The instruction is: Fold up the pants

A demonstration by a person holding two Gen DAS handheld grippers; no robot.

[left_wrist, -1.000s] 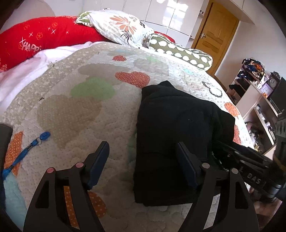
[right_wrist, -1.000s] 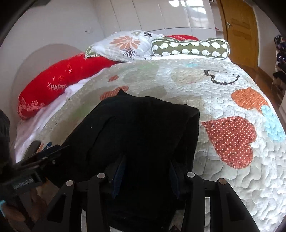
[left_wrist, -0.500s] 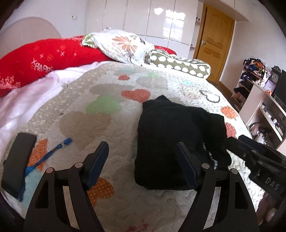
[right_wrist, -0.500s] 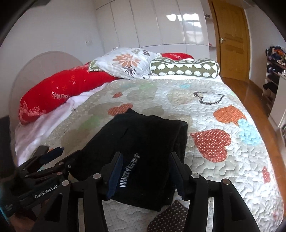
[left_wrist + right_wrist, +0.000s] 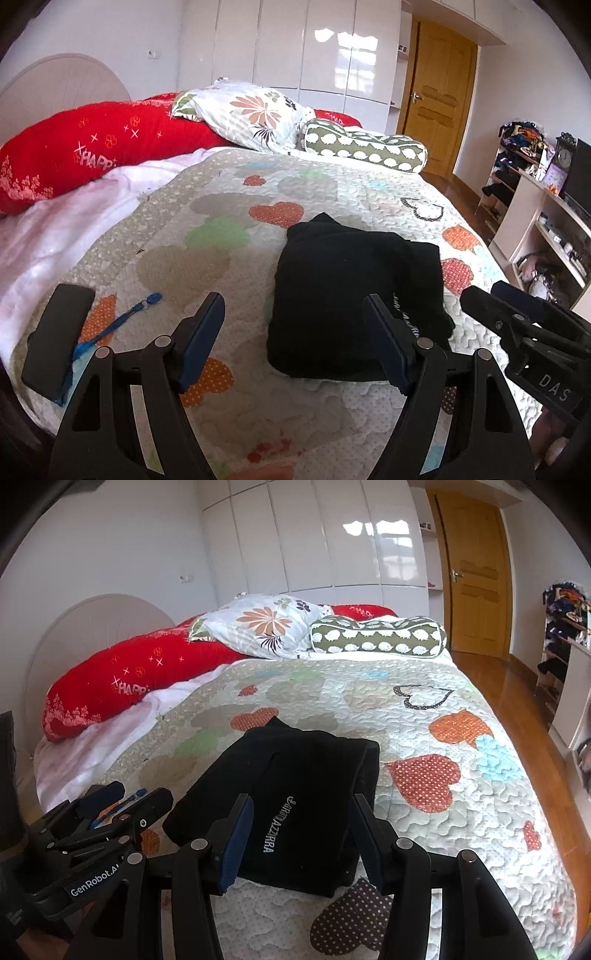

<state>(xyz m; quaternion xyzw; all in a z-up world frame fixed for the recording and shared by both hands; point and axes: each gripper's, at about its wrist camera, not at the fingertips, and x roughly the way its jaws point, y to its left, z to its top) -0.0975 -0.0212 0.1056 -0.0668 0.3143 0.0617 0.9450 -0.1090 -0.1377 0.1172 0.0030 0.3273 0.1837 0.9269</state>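
The black pants point(image 5: 351, 291) lie folded in a compact rectangle on the heart-patterned quilt point(image 5: 221, 206), near the bed's front edge. White lettering shows on them in the right wrist view point(image 5: 295, 786). My left gripper point(image 5: 295, 332) is open and empty, held above and in front of the pants' left edge. My right gripper point(image 5: 301, 834) is open and empty, just in front of the pants' near edge. Each gripper shows at the edge of the other's view.
A black phone point(image 5: 55, 332) and a blue lanyard point(image 5: 110, 328) lie on the quilt at the front left. Red, floral and green dotted pillows point(image 5: 258, 114) lie at the head. Shelves point(image 5: 535, 221) and a wooden door point(image 5: 436, 96) are to the right.
Both grippers have pulled back and up from the folded pants, so more of the bed and room shows. The pants stay folded on the quilt.
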